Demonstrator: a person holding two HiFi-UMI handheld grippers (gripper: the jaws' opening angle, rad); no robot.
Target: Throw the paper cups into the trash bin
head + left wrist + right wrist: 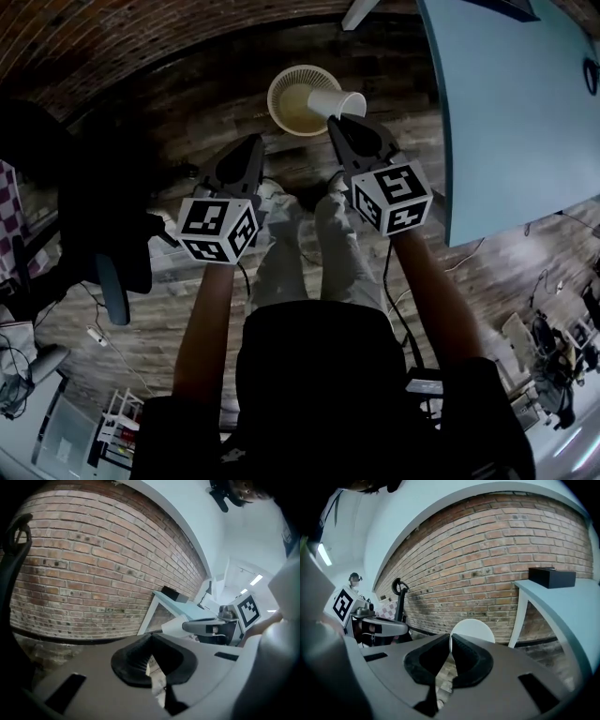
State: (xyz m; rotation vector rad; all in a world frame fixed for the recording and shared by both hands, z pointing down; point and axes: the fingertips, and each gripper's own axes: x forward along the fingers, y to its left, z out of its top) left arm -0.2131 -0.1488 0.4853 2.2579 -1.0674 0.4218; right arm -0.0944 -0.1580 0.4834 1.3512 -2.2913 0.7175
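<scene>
A white paper cup (337, 101) lies on its side in the air, pinched by its thin edge in the right tongs (337, 124). Those tongs are closed almost fully on it, with only the cup's wall between the pads. The cup hangs over the right-hand side of a round, ribbed, white trash bin (278, 103) that stands on the wooden floor (187, 103), and part of the cup appears to reach past the bin's rim.

The left tongs (250, 145) hover to the left of the bin, with the jaws together and nothing between them.

A pale blue counter (506, 112) stands to the right, a black chair (94, 206) to the left, and a brick wall (497, 550) lies beyond.

The main risk, as I judge it, is letting go too far to the right. The cup could then strike the rim and bounce onto the floor. It is light and held sideways, so it may tumble as it falls or cling briefly to one pad and drop off line. The bin also looks light, so a knock from either tongs could shift it or tip it over.
</scene>
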